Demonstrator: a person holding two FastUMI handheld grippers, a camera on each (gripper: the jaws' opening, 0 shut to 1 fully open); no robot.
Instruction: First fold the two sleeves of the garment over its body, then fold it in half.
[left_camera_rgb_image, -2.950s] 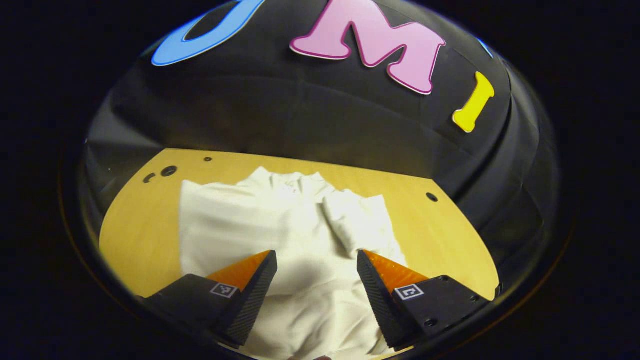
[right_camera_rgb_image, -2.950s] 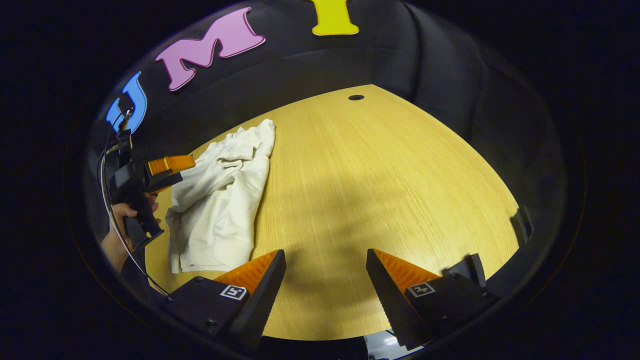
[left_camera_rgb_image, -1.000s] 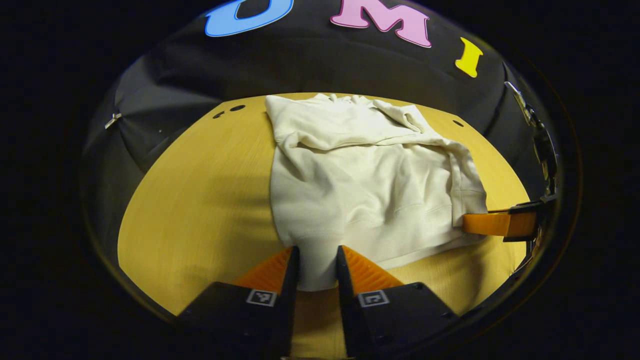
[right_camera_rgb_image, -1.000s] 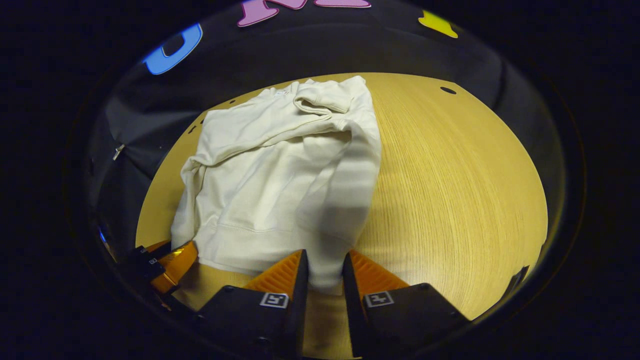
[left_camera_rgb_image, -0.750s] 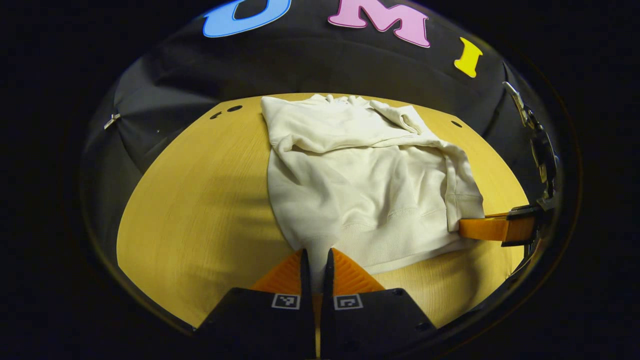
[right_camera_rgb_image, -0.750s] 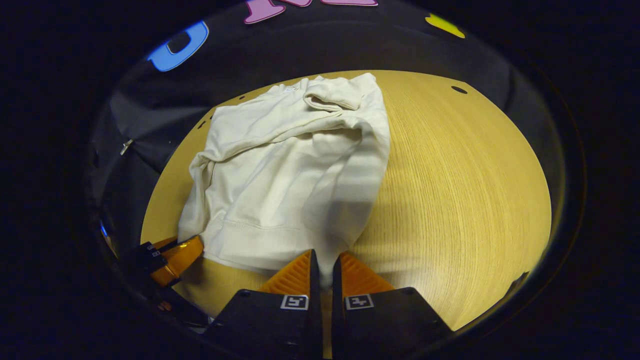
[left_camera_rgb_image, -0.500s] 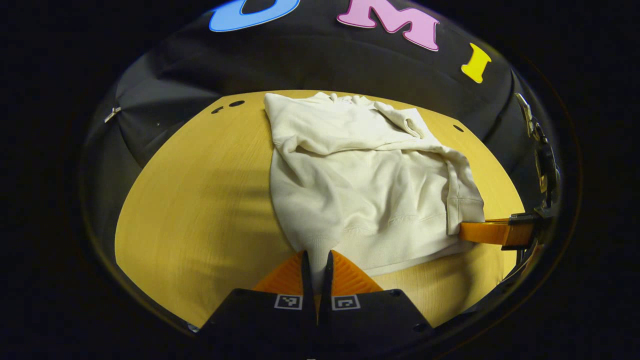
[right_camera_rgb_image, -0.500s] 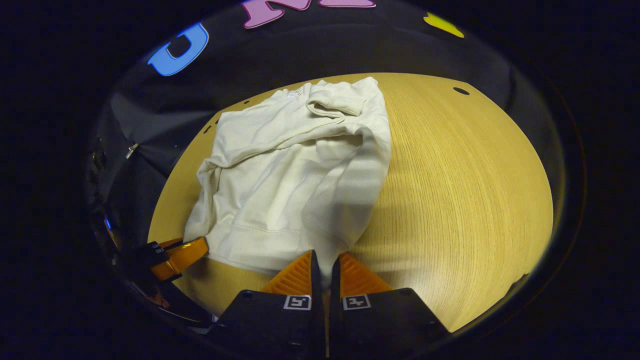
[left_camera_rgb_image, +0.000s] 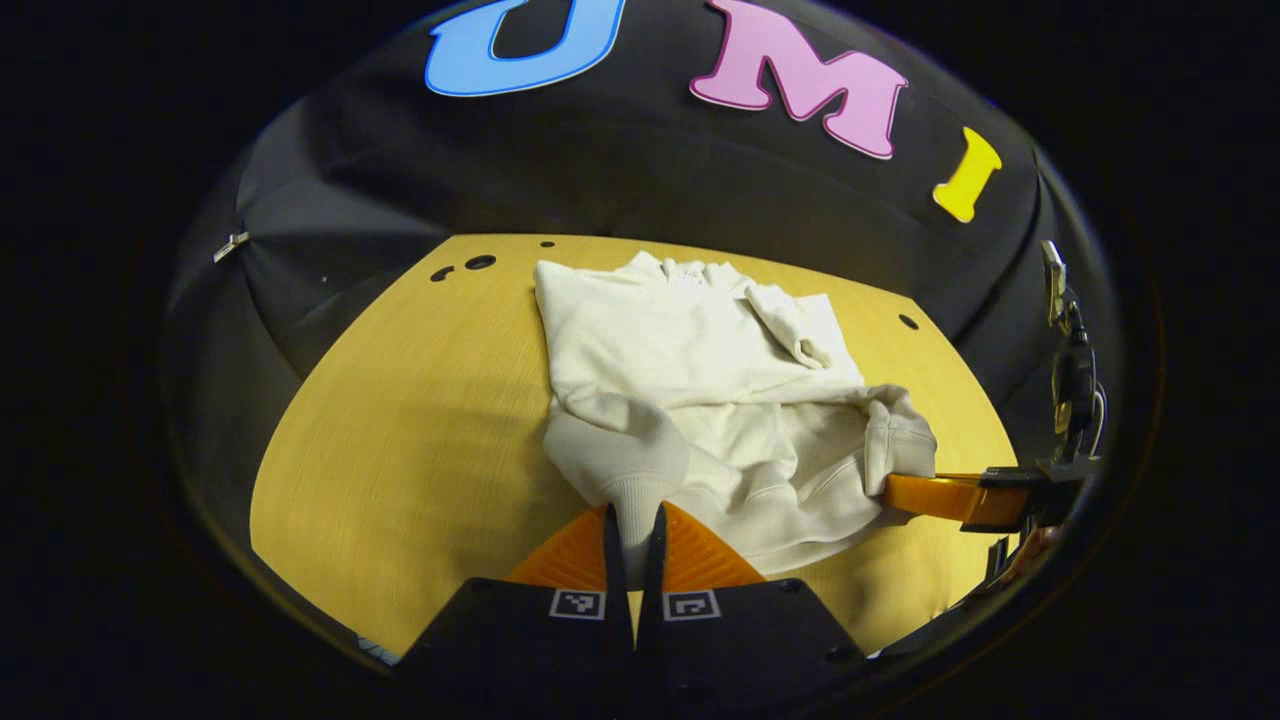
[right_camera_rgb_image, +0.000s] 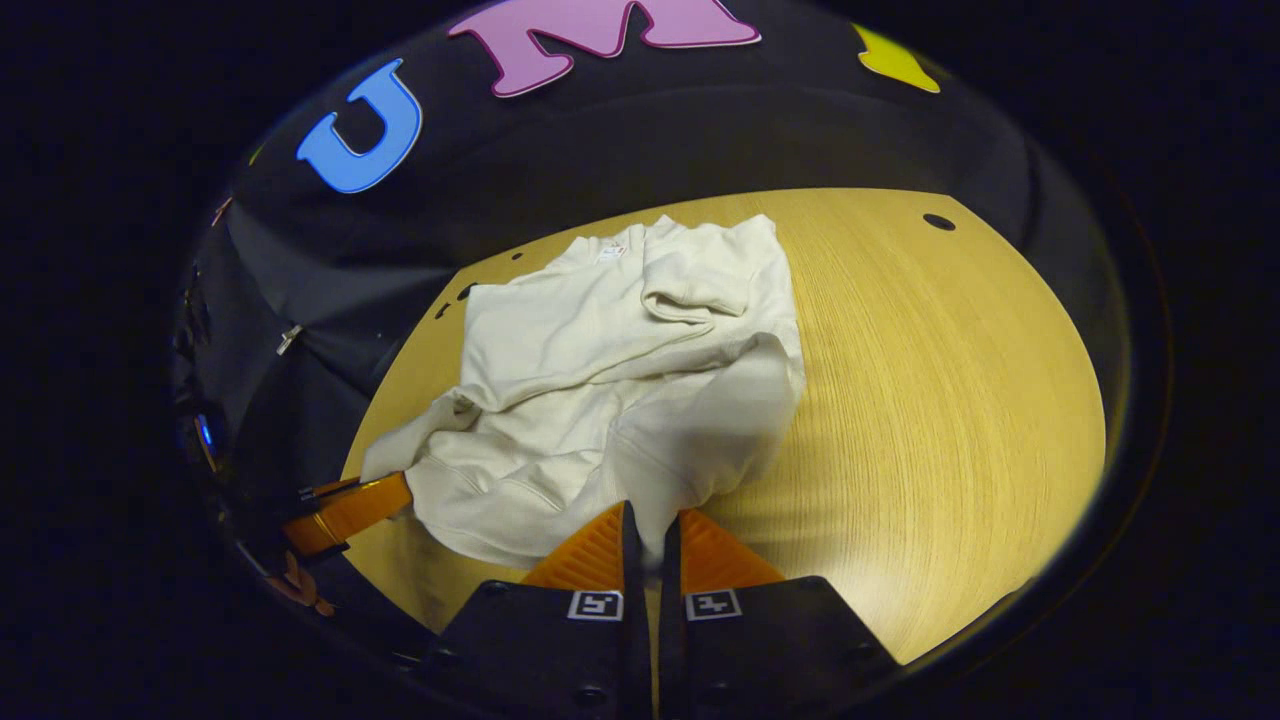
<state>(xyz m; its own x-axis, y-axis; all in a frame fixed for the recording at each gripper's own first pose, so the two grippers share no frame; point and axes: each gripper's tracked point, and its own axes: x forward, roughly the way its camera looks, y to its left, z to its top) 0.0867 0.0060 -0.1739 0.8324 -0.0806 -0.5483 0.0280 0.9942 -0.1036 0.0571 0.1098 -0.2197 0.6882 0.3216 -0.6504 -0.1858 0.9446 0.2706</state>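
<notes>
Both grippers, left (left_camera_rgb_image: 630, 530) and right (right_camera_rgb_image: 650, 540), pinch the hem of the cream sweatshirt (left_camera_rgb_image: 700, 400), whose length runs away from them, collar farthest, across the wooden table (right_camera_rgb_image: 950, 400)

In the left gripper view, the strip of the garment (left_camera_rgb_image: 700, 400) hem pinched by the left gripper (left_camera_rgb_image: 630, 535) was hidden between its closed fingers, and the right gripper (left_camera_rgb_image: 960, 497) was cut off at the picture's rim, its grip on the cloth covered by a fold. In the right gripper view, the right gripper (right_camera_rgb_image: 648, 540) likewise hid the hem it pinched, and the underside of the lifted near edge lay out of sight.
</notes>
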